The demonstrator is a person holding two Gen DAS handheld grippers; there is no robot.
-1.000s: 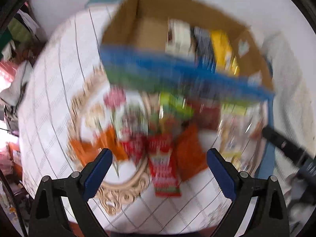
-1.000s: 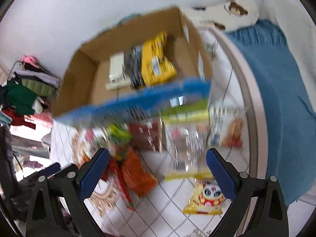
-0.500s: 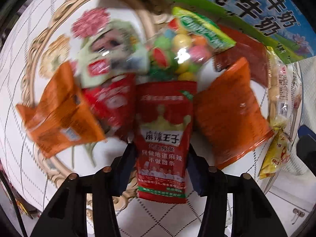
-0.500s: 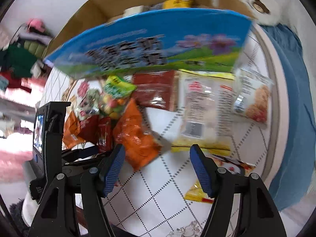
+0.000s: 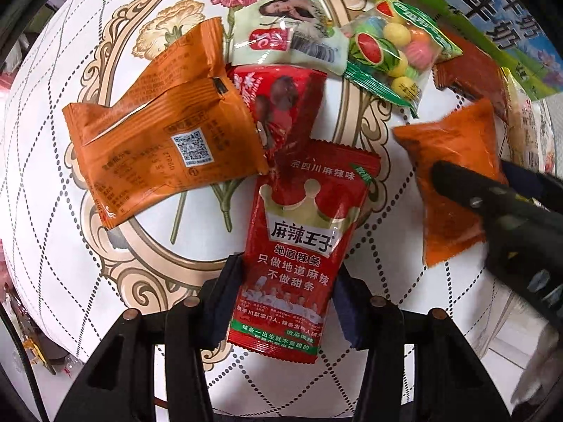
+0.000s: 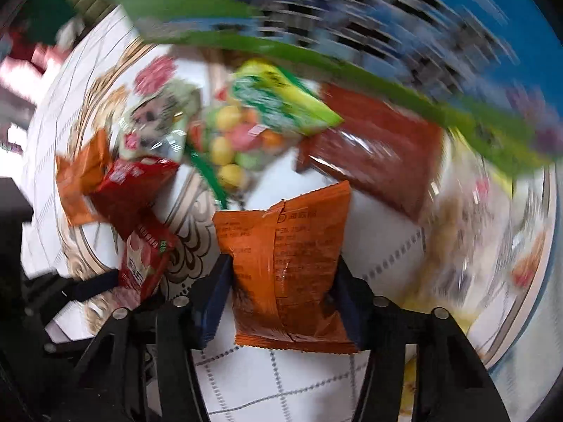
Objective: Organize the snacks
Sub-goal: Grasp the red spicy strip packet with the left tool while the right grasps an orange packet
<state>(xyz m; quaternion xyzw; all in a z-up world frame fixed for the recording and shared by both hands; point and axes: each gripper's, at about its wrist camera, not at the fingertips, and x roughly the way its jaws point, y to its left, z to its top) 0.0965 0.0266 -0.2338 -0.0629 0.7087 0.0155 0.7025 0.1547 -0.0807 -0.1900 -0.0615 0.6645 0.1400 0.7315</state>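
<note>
My left gripper (image 5: 285, 302) is shut on the lower end of a red spicy-strip packet (image 5: 302, 242) that lies on the round table. My right gripper (image 6: 283, 302) is shut on an orange snack packet (image 6: 285, 263); in the left wrist view that orange packet (image 5: 454, 161) lies at the right with the right gripper's black fingers (image 5: 468, 190) on it. The red packet also shows in the right wrist view (image 6: 144, 263). A larger orange packet (image 5: 155, 140), a dark red packet (image 5: 285, 105), a pale green packet (image 5: 285, 35) and a bag of fruit candies (image 5: 390, 52) lie around them.
The blue and green side of the cardboard box (image 5: 499, 17) stands just behind the snacks. A brown packet (image 6: 376, 154) lies against it. More pale packets (image 6: 468, 246) lie blurred at the right near the table's edge (image 6: 549, 246). The tablecloth (image 5: 52, 211) has a floral medallion.
Both grippers have moved in and down to the snacks. The left has narrowed onto the red packet, and the right has gone from open to shut on the orange packet.
</note>
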